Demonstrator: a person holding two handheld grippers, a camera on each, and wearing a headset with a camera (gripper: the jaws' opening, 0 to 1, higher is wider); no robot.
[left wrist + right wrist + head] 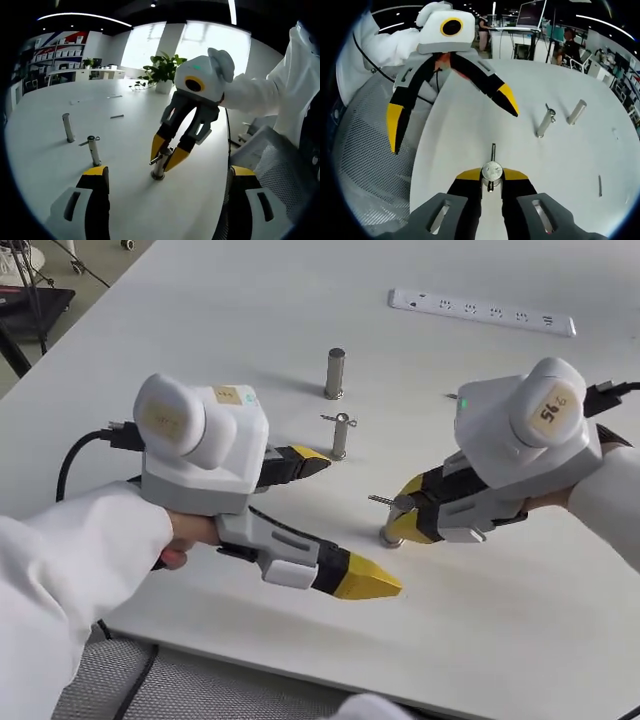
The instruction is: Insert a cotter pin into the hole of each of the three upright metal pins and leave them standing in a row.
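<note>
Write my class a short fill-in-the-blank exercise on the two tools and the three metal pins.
The left tool is ___ and empty. The right tool is shut on the nearest pin, which has a ___ pin through it. The farthest pin holds ___ cotter pin.
Missing words: open; cotter; no.

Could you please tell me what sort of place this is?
Likely an open office or lab: a large white worktable, a white multi-socket power strip on it, and a leafy green potted plant.
</note>
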